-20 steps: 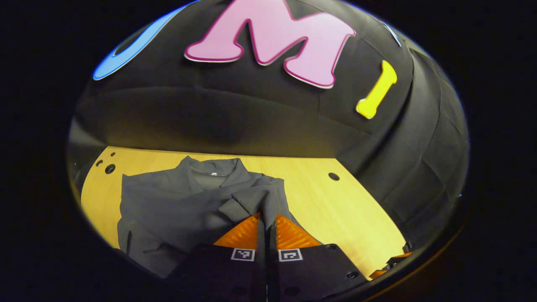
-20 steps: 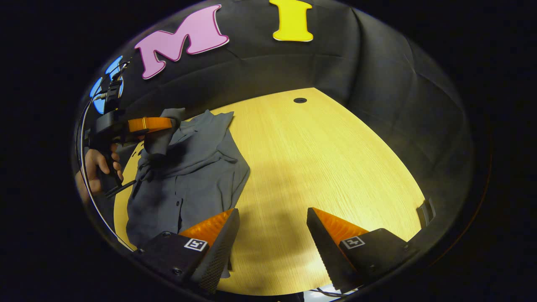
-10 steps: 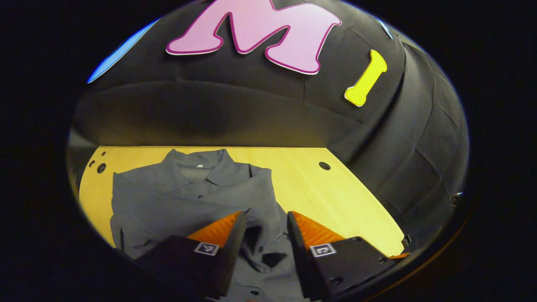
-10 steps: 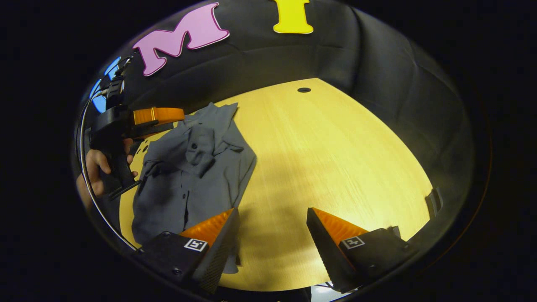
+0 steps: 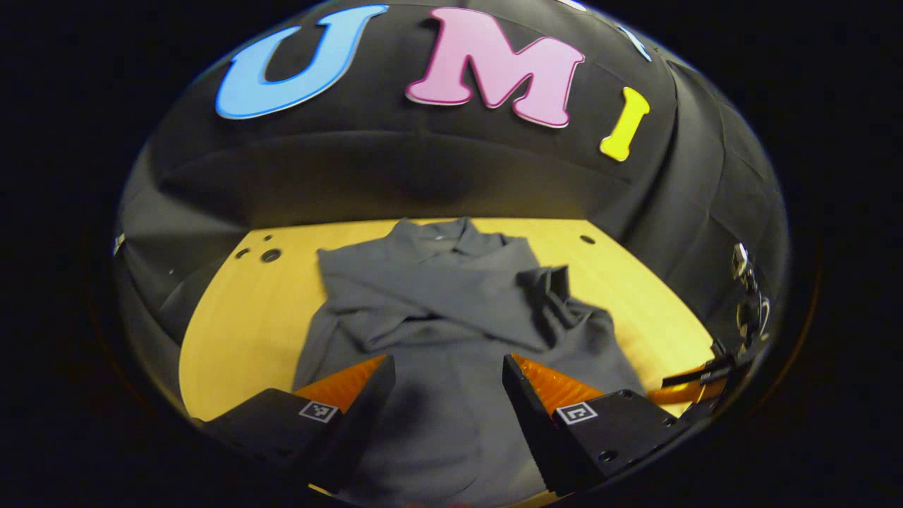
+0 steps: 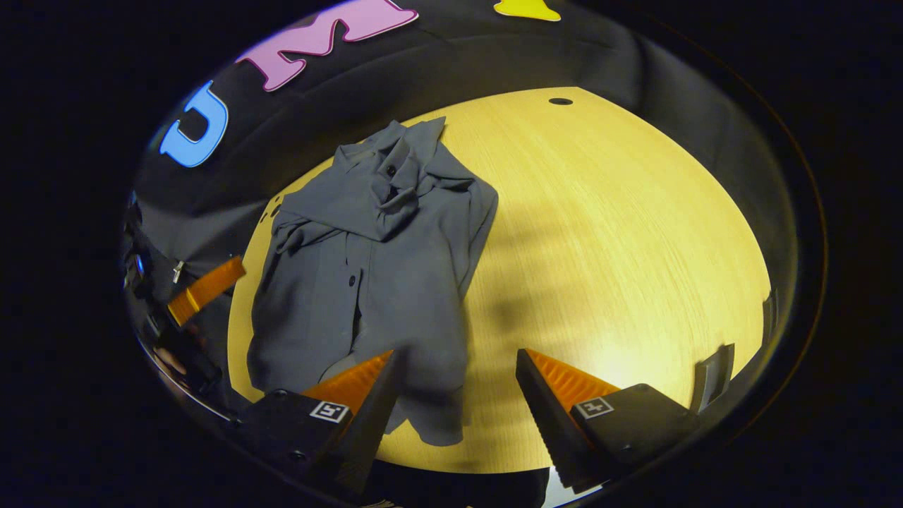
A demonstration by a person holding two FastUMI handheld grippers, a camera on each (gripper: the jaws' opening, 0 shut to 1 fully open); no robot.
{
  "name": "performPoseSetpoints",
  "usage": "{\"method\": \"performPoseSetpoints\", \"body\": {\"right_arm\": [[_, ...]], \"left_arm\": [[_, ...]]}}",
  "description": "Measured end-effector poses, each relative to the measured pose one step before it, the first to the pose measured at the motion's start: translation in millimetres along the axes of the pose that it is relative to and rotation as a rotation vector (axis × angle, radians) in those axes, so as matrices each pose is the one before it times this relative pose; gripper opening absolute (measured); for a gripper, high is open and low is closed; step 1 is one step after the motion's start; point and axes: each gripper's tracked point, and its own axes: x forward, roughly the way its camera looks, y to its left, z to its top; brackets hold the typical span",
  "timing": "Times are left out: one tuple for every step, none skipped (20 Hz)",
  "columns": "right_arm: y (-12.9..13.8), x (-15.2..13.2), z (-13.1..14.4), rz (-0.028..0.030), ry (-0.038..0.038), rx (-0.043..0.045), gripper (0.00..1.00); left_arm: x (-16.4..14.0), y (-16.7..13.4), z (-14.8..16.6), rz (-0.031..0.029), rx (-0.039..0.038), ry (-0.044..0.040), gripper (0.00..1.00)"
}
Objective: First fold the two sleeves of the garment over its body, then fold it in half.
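Garment: a grey buttoned shirt lies flat on the table, collar toward the booth wall, hem toward the tongs. In the right gripper view the same shirt lies ahead and to the left of that tool's fingers.
Sleeves: both lie folded across the chest – one as a band slanting over the body, the other bunched near the collar.
Left gripper: fingers spread wide and holding nothing, above the lower body of the shirt.
Right gripper: fingers spread wide and holding nothing; the near corner of the hem lies between and just past the left finger.
Edges: the hem reaches close to the table's near edge; the collar lies close to the far edge.
Table: pale wood – a broad bare stretch ahead and to the right of the right tongs, a narrower bare strip left of the shirt.
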Motion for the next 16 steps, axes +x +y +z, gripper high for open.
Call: {"method": "performPoseSetpoints", "body": {"right_arm": [[4.74, 2.93, -0.77, -0.00343, 0.00307, -0.01159, 0.99], [5.05, 4.27, -2.23, -0.00242, 0.00446, -0.01275, 0.99], [4.56, 3.34, -1.95, -0.00441, 0.0028, -0.01295, 0.99], [4.52, 2.26, -1.75, -0.00307, 0.00287, -0.01115, 0.99], [4.6, 3.66, -1.76, -0.00465, 0.00275, -0.01007, 0.99], [4.03, 4.27, -4.24, -0.00683, 0.005, -0.00899, 0.99], [3.39, 2.57, -2.87, -0.00763, 0.00307, -0.00744, 0.99], [2.7, 3.72, -0.28, -0.01554, -0.00576, -0.01149, 0.99], [1.35, 3.29, -0.84, -0.01554, -0.00464, -0.01383, 0.99], [4.11, 3.15, -2.75, -0.00521, 0.00248, -0.01026, 0.99], [4.16, 2.75, -3.17, -0.00051, 0.00442, -0.00948, 0.99], [1.53, 2.06, -2.41, -0.00915, 0.00408, -0.01399, 1.0], [-1.01, 2.54, -2.49, -0.01796, 0.00309, -0.01902, 0.99], [-3.15, 1.64, -2.42, -0.02082, 0.0019, -0.01752, 0.99], [-2.46, 1.01, -2.84, -0.02041, 0.00378, -0.01301, 0.99], [-0.26, -0.28, 2.55, -0.00965, -0.01549, -0.00387, 0.99]], "left_arm": [[-12.22, 14.98, -16.94, 0.01913, -0.01875, 0.01628, 0.96], [-9.11, 14.43, -16.26, 0.02001, -0.01727, 0.01458, 0.96], [-6.25, 13.46, -14.78, 0.02265, -0.01057, 0.01301, 0.96], [-4.24, 13.51, -15.82, 0.02732, -0.00736, 0.01251, 0.96], [-4.86, 12.25, -12.22, 0.022, -0.00839, 0.01202, 0.96], [-4.36, 9.57, -11.71, 0.01685, -0.01638, 0.01387, 0.96], [-2.27, 7.43, -12.32, 0.01, -0.0249, 0.0125, 0.96], [-2.46, 4.14, -10.35, -0.00089, -0.02456, 0.01158, 0.96], [0.73, 2.17, -9.35, -0.00013, -0.01685, 0.01003, 0.96], [0.52, 3.8, -7.26, 0.00871, -0.00831, 0.00527, 0.96], [-0.14, 3.69, -6.33, 0.00795, -0.00181, 0.00238, 0.96], [0.08, 2.62, -4.93, 0.00361, 0.00451, 0.00301, 0.96], [2.32, 1.27, -5.22, 0.00858, 0.00866, 0.00285, 0.92], [2.35, -0.2, -4.9, 0.00502, 0.00711, 0.01312, 0.96], [2.63, -1.04, -4.17, -0.00226, 0.00496, 0.01303, 0.96], [1.78, -1.01, -2.88, -0.00228, 0.00302, 0.00825, 0.96]]}}
